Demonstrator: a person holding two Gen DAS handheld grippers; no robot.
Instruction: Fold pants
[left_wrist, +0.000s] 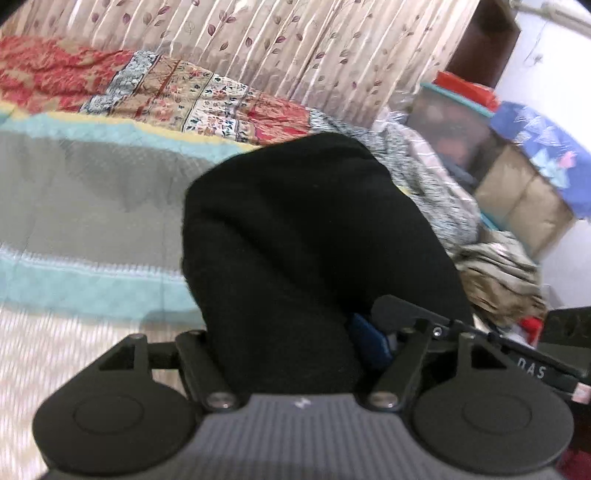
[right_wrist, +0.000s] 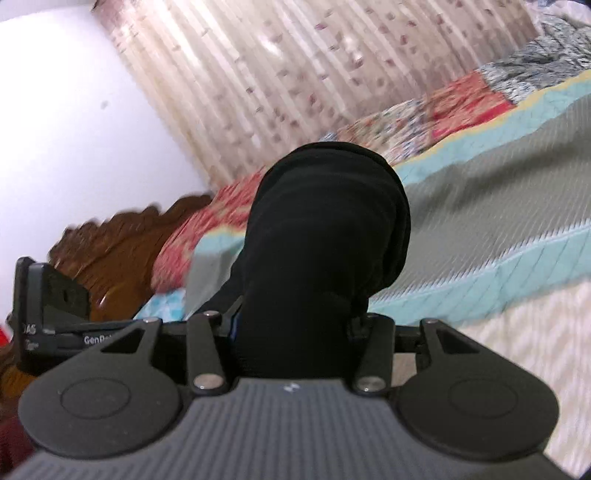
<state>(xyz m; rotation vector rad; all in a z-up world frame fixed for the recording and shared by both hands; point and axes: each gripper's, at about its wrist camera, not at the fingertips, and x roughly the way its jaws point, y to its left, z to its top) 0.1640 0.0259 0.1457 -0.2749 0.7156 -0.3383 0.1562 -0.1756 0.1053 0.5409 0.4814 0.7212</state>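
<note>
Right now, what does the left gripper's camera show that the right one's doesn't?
Only the left wrist view shows the clutter beside the bed: a cardboard box and a blue cloth. Only the right wrist view shows the carved wooden headboard and a bare white wall. Both show black pants bunched between gripper fingers, the striped bedspread and the leaf-print curtain.

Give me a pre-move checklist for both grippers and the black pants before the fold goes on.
1. Left gripper has black pants between its fingers: ok.
2. Right gripper has pants between its fingers: ok.
3. Both hold the same garment: cannot tell.
4. Bedspread ahead is flat for laying down: ok.
5. Fingertips visible past the fabric: not ok, covered.
6. Pants hanging straight, no twist: cannot tell.
</note>
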